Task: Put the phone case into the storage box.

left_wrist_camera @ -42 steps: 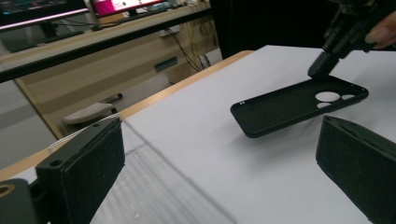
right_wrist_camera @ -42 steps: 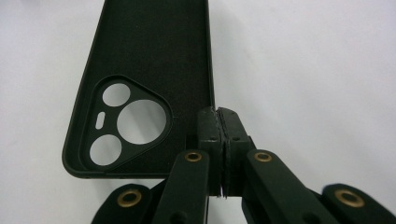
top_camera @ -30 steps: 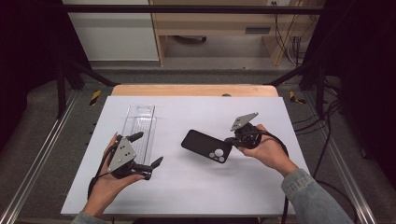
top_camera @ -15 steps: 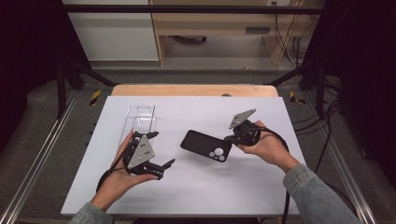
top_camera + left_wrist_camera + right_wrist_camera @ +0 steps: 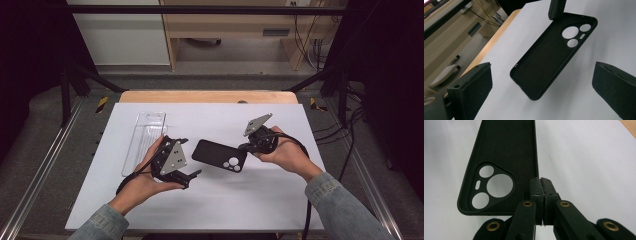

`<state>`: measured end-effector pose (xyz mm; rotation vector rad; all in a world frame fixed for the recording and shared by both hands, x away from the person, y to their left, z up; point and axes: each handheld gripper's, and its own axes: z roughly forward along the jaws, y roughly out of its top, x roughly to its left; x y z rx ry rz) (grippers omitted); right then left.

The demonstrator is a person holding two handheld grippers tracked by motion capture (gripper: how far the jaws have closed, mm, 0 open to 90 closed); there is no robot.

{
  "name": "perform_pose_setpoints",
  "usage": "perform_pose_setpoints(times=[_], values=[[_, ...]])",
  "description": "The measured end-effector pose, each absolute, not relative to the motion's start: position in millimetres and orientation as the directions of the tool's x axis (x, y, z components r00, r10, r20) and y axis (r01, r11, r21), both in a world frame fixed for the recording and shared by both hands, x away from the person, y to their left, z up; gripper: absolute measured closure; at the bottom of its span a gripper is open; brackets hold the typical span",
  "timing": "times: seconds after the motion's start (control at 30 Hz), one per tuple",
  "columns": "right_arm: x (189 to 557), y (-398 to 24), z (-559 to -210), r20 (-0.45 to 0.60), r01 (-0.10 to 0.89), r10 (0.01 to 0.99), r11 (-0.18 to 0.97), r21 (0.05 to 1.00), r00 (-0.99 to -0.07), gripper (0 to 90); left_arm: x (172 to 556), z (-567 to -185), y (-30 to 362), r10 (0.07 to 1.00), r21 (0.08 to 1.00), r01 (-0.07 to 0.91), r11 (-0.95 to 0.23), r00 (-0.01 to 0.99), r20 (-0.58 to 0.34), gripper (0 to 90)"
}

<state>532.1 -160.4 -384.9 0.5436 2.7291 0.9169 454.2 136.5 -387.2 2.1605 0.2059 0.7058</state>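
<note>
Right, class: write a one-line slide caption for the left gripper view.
Open left gripper approaches a black phone case pinched at its rim by the right gripper.

Left tongs (image 5: 192, 173) now closer to the black phone case (image 5: 220, 155), off the clear tray (image 5: 144, 139)

The phone case (image 5: 549, 57) is black, matt, soft-looking plastic with a finely grained inner face. The sheet (image 5: 210, 210) covering the table is smooth, matt white, with a bare wood edge (image 5: 210, 96) beyond it. The tray (image 5: 145, 137) is clear, glossy plastic.
</note>
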Motion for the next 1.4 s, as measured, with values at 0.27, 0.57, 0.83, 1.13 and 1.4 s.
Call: perform_pose_setpoints(times=[0.27,0.57,0.83,1.13,1.4], values=[[533,-152,-382,-0.082,0.255,0.381,0.748,0.613,-0.921,89.6,455,-390,119,0.334,0.737,-0.117,-0.665,0.836,0.434,3.5],[531,-144,-381,-0.089,0.235,0.359,0.759,0.606,-0.929,89.6,452,-394,111,0.293,0.703,-0.147,-0.696,0.835,0.465,3.9],[530,-138,-383,-0.094,0.22,0.343,0.765,0.606,-0.934,89.6,451,-396,103,0.268,0.675,-0.172,-0.718,0.827,0.495,6.4],[527,-129,-379,-0.099,0.197,0.322,0.766,0.611,-0.942,89.5,447,-396,102,0.218,0.646,-0.191,-0.739,0.84,0.498,17.4],[527,-132,-378,-0.103,0.197,0.325,0.765,0.613,-0.94,89.5,448,-401,110,0.169,0.621,-0.19,-0.761,0.866,0.471,36.1]])
